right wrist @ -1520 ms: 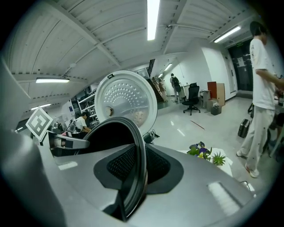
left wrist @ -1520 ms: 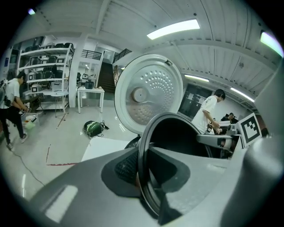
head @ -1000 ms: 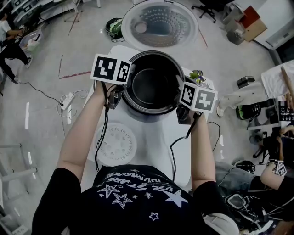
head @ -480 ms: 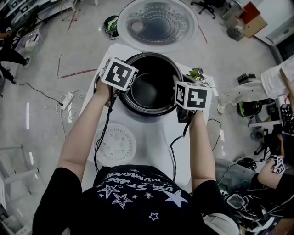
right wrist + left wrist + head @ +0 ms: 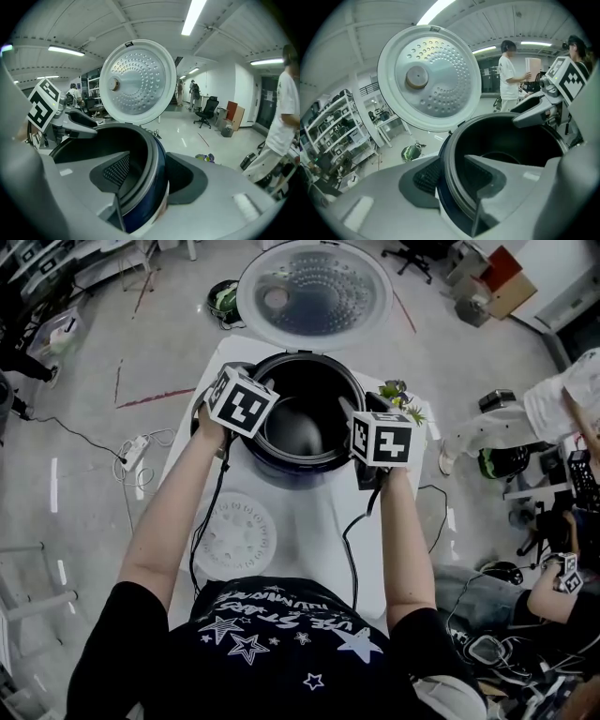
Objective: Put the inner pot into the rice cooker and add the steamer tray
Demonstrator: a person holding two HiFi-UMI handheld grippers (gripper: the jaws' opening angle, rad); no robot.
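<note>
Head view has the pot point(image 5: 305, 423) over the far end of the white worktop point(image 5: 309, 531), just in front of the open lid point(image 5: 314, 287). Each hand-held gripper is clenched on the rim, on opposite sides. The left hand-held gripper point(image 5: 251, 429) has one jaw inside the pot and one outside, and the right hand-held gripper point(image 5: 361, 442) mirrors it.

In both gripper views the rim is a thin bright lip over a dark, smooth, rounded interior. Under the lip runs a glossy blue wall point(image 5: 152, 187) that sits between the jaws. I cannot tell whether that wall is the pot's outer skin or the cooker's shell, so I cannot say whether the pot is fully seated.

The pot looks like stiff, thin metal, light for its bulk, and slick on both faces. A pinch on the rim alone would probably let it swing or slip, so two opposed grips kept level seem the safe hold.

The tray point(image 5: 234, 535) lies flat on the worktop nearer the person, well apart from the pot. It is a white perforated disc, likely light rigid plastic, best taken by its edge. The lid's inner plate is dimpled metal.
</note>
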